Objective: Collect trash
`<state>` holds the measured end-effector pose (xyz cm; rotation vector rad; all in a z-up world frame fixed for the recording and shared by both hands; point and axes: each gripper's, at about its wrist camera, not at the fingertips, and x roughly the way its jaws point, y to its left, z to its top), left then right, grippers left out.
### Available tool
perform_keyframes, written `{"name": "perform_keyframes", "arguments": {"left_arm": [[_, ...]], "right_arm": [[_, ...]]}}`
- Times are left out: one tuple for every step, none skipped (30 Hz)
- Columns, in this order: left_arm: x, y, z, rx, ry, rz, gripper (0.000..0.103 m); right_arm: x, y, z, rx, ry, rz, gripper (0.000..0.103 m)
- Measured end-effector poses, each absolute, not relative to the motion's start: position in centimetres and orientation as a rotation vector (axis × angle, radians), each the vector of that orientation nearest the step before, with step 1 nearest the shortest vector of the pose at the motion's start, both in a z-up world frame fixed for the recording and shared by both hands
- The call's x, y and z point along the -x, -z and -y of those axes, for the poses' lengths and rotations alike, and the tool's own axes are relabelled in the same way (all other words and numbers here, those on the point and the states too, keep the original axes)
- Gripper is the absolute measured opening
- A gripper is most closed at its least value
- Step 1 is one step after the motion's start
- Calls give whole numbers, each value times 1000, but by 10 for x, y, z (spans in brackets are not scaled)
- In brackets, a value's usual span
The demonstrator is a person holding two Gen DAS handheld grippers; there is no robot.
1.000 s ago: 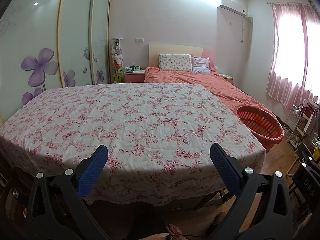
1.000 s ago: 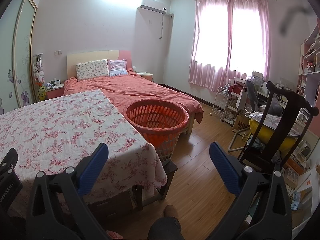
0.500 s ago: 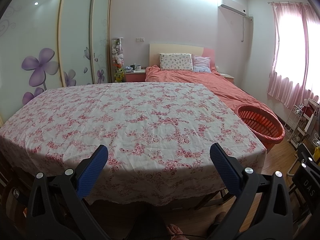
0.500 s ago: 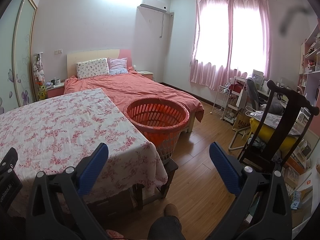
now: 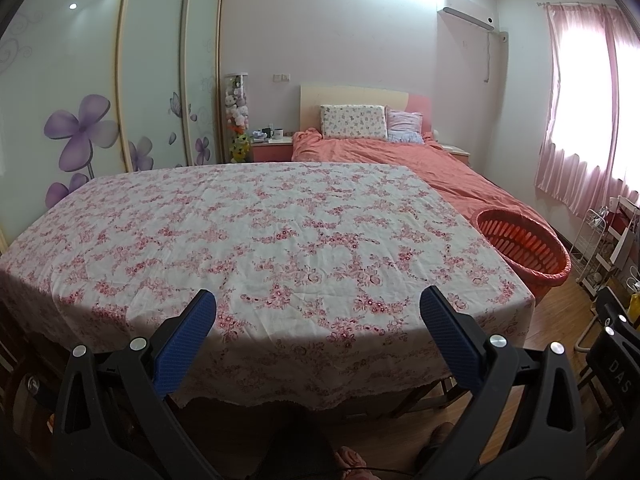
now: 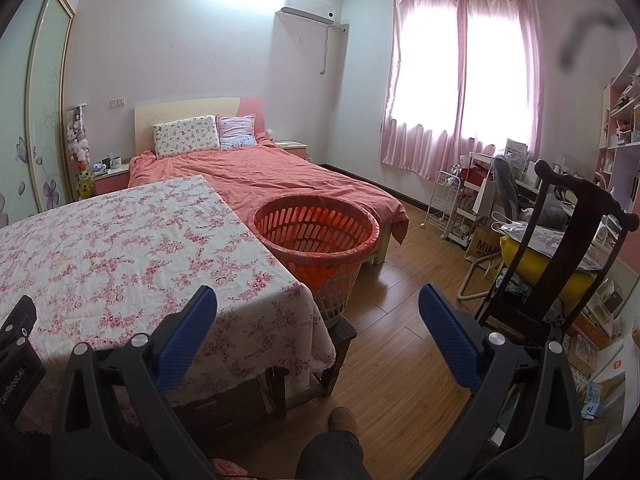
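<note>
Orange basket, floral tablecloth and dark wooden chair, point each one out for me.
Orange basket (image 6: 316, 226): right wrist view, inner slotted wall.
Floral tablecloth (image 5: 256, 236): left wrist view, middle of the top.
Dark wooden chair (image 6: 576, 216): right wrist view, back slat.

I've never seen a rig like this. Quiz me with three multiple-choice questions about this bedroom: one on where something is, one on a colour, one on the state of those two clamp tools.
1. Where does the orange laundry basket stand?
A. On the bed
B. Beside the far right corner of the floral-cloth table, at the foot of the bed
C. Under the window

2. What colour are the curtains?
A. Pink
B. Green
C. Grey

3. How are the left gripper and right gripper?
A. Both shut on trash
B. One open, one shut
C. Both open, holding nothing

Answers: 1 B, its rim shows past the table's edge against the bedspread; 2 A, pink fabric hangs over the bright window; 3 C, each pair of blue pads stands wide apart with nothing between.
</note>
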<state>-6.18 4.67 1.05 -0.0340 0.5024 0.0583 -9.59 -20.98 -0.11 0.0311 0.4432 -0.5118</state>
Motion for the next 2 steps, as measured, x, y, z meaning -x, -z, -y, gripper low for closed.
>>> {"name": "perform_keyframes", "arguments": {"left_arm": [[62,-10,-47,34,-57,-504,100],[61,-11,-47,33,-57,-506,100]], "right_arm": [[96,1,209,-31,512,-444,99],[96,1,210,-31,512,-443,99]]}}
